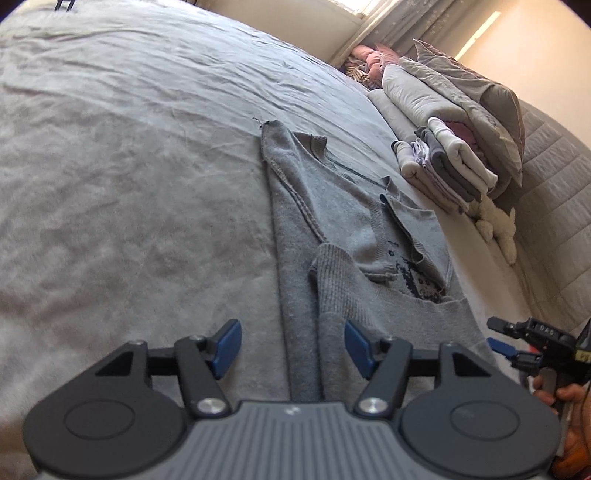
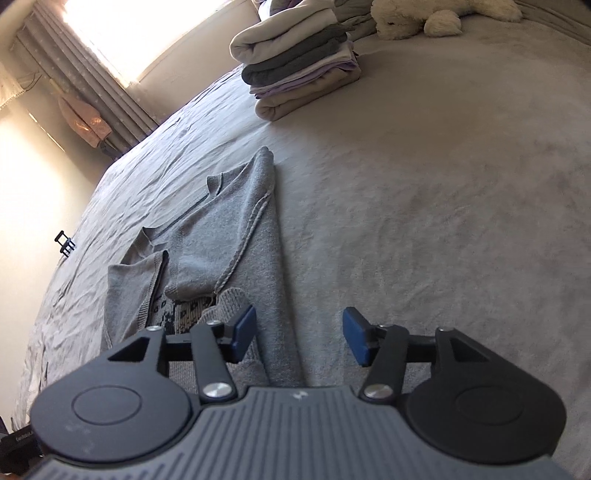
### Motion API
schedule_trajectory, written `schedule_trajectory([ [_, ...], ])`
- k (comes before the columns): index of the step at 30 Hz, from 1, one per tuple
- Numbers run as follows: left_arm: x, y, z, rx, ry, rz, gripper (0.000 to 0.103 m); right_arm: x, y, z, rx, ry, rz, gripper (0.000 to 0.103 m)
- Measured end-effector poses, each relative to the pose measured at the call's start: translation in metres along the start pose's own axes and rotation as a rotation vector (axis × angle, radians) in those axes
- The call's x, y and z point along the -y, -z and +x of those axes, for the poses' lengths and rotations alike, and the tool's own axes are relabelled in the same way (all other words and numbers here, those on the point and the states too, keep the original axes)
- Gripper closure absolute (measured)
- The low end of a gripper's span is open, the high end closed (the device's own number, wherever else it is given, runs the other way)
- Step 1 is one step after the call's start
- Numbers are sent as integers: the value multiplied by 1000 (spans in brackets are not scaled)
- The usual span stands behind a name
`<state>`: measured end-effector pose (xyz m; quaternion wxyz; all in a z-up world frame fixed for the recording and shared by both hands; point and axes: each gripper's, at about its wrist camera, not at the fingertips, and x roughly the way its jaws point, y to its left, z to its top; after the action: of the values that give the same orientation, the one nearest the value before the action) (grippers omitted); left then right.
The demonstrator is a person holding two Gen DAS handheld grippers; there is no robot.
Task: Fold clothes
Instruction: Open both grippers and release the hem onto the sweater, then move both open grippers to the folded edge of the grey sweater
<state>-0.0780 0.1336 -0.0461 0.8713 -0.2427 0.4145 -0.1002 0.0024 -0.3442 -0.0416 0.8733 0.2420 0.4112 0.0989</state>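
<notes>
Sweater (image 1: 332, 206), grey knit, lies flat on the bed (image 1: 129, 166), sides and a sleeve folded in over the middle; a dark patterned patch shows through the gap. Left gripper (image 1: 291, 349): blue pads apart, nothing clamped, hovering over the sweater's near hem. Right gripper (image 2: 300, 339): pads apart too, empty, its left pad above the sweater's edge, its right pad over bare bedcover. In the left view the right gripper sits at 4 o'clock, a hand (image 1: 565, 395) on its handle. Stack of folded clothes (image 2: 299, 62) at 12 o'clock in the right view, well apart from the sweater; white plush toy (image 2: 436, 14) beside it.
</notes>
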Motion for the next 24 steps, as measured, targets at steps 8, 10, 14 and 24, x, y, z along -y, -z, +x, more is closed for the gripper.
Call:
schedule_trajectory([
  [8,12,7,-4,-27,18,-9,35,2,1,-4,-13,-14,-9,37],
  [10,19,10,-4,-35,7,16,34,3,0,-6,-10,-23,-10,36],
  [14,25,16,-6,-48,15,33,29,5,1,-11,-10,-24,-22,32],
  [24,28,21,-10,-116,-4,74,28,-2,8,-26,-72,-35,-53,24],
])
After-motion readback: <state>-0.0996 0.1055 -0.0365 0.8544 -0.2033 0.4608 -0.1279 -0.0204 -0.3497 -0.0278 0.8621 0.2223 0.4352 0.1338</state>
